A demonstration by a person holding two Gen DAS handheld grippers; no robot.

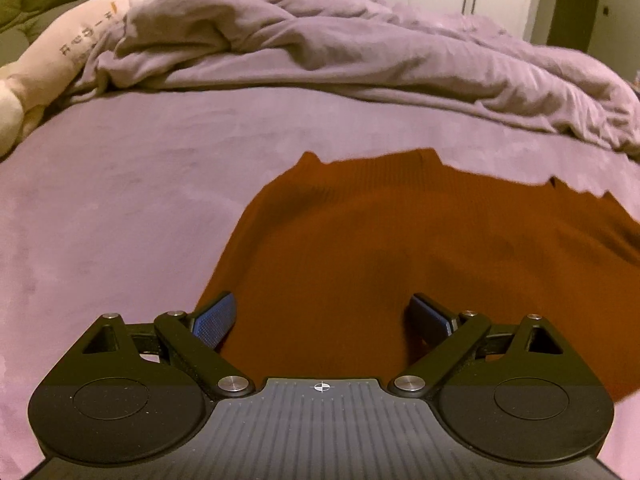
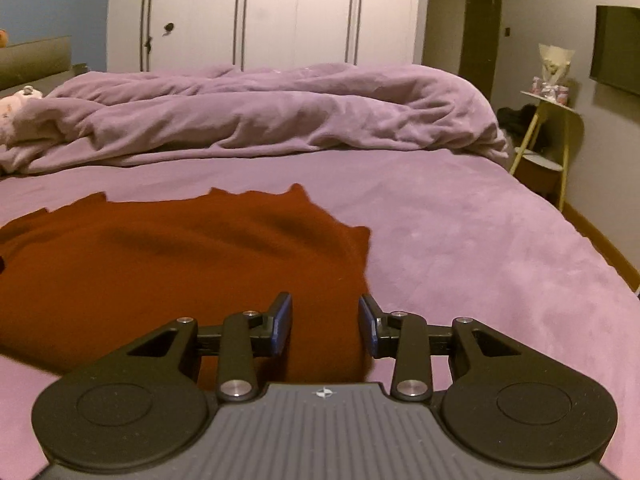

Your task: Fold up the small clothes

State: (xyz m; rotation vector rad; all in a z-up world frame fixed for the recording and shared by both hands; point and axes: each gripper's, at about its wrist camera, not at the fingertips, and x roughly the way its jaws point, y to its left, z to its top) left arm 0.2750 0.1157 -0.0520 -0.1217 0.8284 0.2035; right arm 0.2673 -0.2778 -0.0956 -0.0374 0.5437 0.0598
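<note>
Tongs first: left tongs spread wide over the near edge of the sweater, nothing between the blue pads, which hang clear of the cloth as far as the view tells. Right tongs stand narrower, parted, straddling the sweater's right near edge, empty too. My read: each pair is lined up on one near corner, so both can pinch the hem and carry it away from the person for a fold.

Sweater lies flat just ahead of both tongs, rust-brown, fine ribbed knit, soft shallow ripples, its far edge jagged with little peaks. It looks limp; a shallow pinch may lift just one layer.

Under it, the bed is covered in mauve plush, smooth and matte, a good flat base for folding. Beyond the sweater, well apart, a duvet in the same mauve sits heaped in thick folds, pushed back to leave room. Far left of the left tongs, a long cream pillow with printing.
</note>
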